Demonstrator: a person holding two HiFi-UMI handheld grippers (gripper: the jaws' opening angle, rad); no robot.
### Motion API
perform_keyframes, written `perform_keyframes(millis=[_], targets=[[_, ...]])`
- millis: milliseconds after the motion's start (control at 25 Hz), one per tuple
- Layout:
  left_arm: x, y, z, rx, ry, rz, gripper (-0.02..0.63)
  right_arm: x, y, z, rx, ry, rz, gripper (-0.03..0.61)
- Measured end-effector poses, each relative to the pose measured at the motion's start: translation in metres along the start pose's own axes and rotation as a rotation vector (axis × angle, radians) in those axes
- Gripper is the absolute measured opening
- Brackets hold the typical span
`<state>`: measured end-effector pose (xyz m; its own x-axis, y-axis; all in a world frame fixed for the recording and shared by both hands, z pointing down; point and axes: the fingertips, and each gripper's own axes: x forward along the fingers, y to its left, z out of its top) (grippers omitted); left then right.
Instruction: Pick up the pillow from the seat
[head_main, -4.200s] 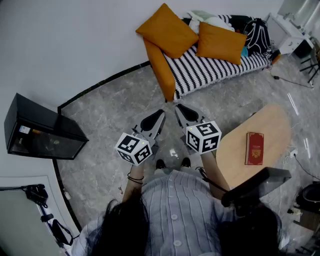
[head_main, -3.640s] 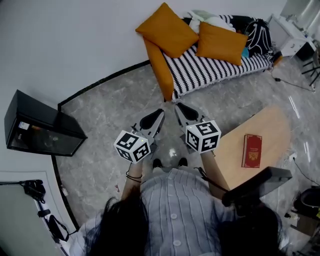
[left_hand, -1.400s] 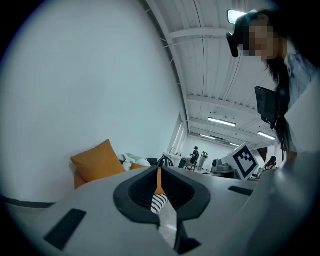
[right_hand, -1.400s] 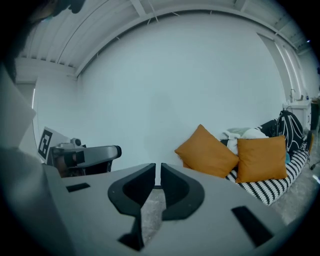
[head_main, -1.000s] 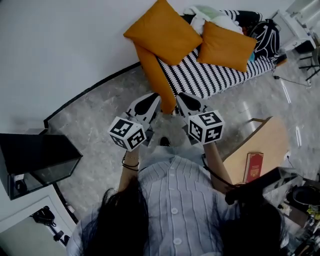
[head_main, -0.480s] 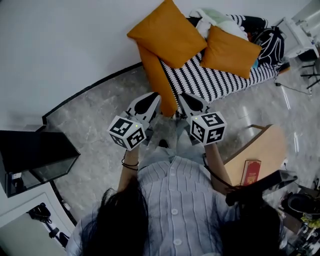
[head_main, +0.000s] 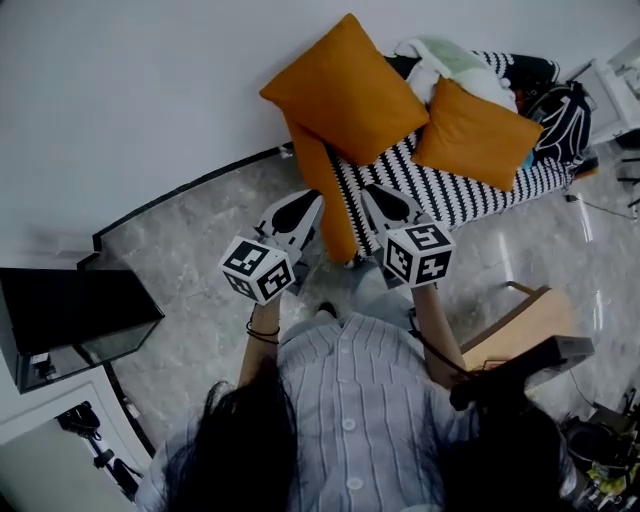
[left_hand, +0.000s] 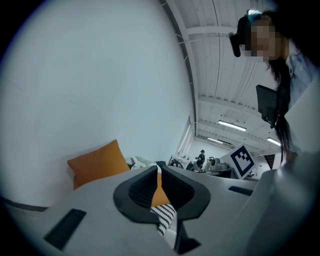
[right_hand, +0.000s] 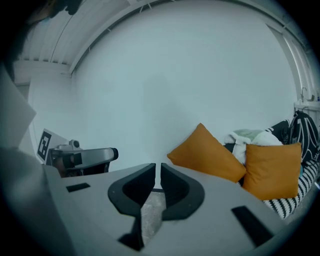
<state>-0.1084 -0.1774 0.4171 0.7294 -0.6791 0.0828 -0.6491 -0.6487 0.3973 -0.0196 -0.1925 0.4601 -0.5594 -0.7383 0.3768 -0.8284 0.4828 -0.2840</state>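
Nearer than seconds ago, the striped seat (head_main: 455, 195) looms ahead; left gripper (head_main: 302, 205) and right gripper (head_main: 378, 198) hover with jaws pressed together, empty. The big orange pillow (head_main: 345, 90) at its near end sits untouched; the whole grasp lies ahead.

Below me grey marbled floor (head_main: 190, 255) meets a plain white wall (head_main: 130, 90); a black cabinet (head_main: 70, 308) stands at my left.

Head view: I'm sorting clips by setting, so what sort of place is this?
Probably a mock living-room corner inside a larger workspace: a striped seat with orange pillows stands on a stone-tile floor against a bare wall, while the left gripper view shows strip lights on an industrial ceiling.
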Motion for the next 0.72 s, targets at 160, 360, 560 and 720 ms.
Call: perform_keyframes(millis=[160,360,560,720], targets=[[0.038,0.015,0.014,-0.002,-0.014,0.023,0.014,0.028,-0.032,0.027,-0.002,0.006,0.030,0.044],[0.076,0.035,0.019,-0.012,0.003,0.077,0.051,0.060,-0.074,0.042,0.029,0.030,0.049,0.044],[0.099,0.060,0.015,-0.016,0.048,0.118,0.087,0.085,-0.103,0.045,0.061,0.051,0.066,0.044],[0.117,0.076,0.020,-0.007,0.067,0.132,0.097,0.103,-0.123,0.051,0.079,0.061,0.080,0.044]])
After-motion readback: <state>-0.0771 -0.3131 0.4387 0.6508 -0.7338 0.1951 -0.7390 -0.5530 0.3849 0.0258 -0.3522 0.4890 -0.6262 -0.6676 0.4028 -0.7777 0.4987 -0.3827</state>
